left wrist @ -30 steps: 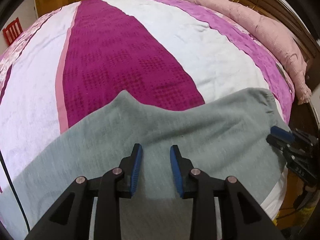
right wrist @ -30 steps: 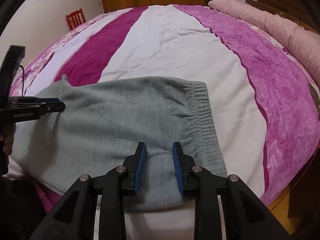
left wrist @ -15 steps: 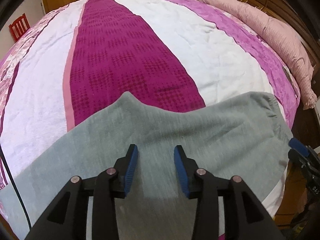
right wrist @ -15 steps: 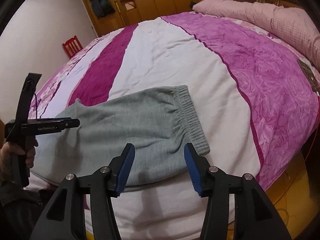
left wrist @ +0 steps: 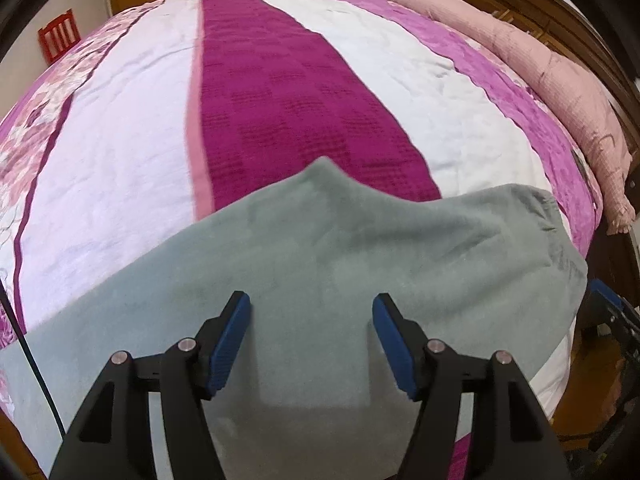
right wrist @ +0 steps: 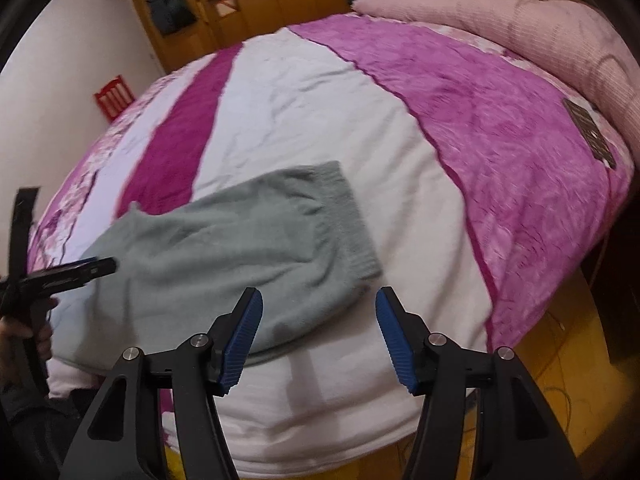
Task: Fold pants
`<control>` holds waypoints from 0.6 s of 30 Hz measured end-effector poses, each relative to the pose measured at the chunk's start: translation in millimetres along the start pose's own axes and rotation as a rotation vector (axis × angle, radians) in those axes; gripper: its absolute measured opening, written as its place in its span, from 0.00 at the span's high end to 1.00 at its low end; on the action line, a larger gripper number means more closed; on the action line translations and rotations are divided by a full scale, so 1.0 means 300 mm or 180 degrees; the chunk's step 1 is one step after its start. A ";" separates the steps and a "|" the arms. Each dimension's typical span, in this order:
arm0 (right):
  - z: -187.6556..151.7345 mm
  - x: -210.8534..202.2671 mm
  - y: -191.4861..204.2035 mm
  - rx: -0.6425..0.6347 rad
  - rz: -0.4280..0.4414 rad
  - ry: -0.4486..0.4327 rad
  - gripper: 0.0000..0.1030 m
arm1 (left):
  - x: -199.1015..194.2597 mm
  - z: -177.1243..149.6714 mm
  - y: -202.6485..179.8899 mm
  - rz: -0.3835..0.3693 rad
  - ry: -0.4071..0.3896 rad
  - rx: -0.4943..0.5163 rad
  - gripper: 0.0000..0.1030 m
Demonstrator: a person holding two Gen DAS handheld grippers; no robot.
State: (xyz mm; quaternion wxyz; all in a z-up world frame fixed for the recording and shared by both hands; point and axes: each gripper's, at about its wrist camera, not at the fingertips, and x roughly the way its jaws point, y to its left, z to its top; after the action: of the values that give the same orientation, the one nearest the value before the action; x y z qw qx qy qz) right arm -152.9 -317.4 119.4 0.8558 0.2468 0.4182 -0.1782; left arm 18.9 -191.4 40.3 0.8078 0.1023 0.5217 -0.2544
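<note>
From the left wrist I see my left claw spread wide and empty above the gray pants, which lie flat on the striped bed. From the right wrist, my right claw is wide apart too, holding nothing, near the pants' waistband.

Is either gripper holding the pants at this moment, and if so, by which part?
Nothing is held. The left gripper and right gripper are both open with nothing between their fingers; the grey pants lie flat on the bed.
</note>
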 end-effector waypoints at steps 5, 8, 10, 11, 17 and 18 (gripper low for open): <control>-0.011 0.030 -0.039 0.0317 -0.0081 0.0182 0.41 | -0.012 -0.034 0.044 0.0112 -0.0037 -0.0034 0.35; -0.012 0.045 -0.045 0.0470 0.0032 0.0220 0.41 | -0.013 -0.049 0.066 0.0121 -0.0028 -0.0075 0.35; -0.014 0.061 -0.045 0.0573 0.0117 0.0257 0.41 | -0.018 -0.056 0.074 0.0133 -0.0030 -0.0069 0.34; -0.014 0.068 -0.045 0.0616 0.0151 0.0271 0.41 | -0.019 -0.060 0.077 0.0129 -0.0027 -0.0052 0.34; -0.022 0.122 -0.043 0.0813 0.0136 0.0349 0.40 | -0.015 -0.089 0.099 0.0099 -0.0004 -0.0018 0.30; -0.020 0.126 -0.041 0.0829 0.0129 0.0326 0.40 | -0.014 -0.092 0.101 0.0104 -0.0003 -0.0015 0.30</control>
State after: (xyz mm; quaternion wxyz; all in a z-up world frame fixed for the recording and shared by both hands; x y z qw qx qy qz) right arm -141.0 -327.7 82.6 0.7975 0.3730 0.4296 -0.2008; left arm 11.6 -152.5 28.9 0.8124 0.1087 0.5202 -0.2401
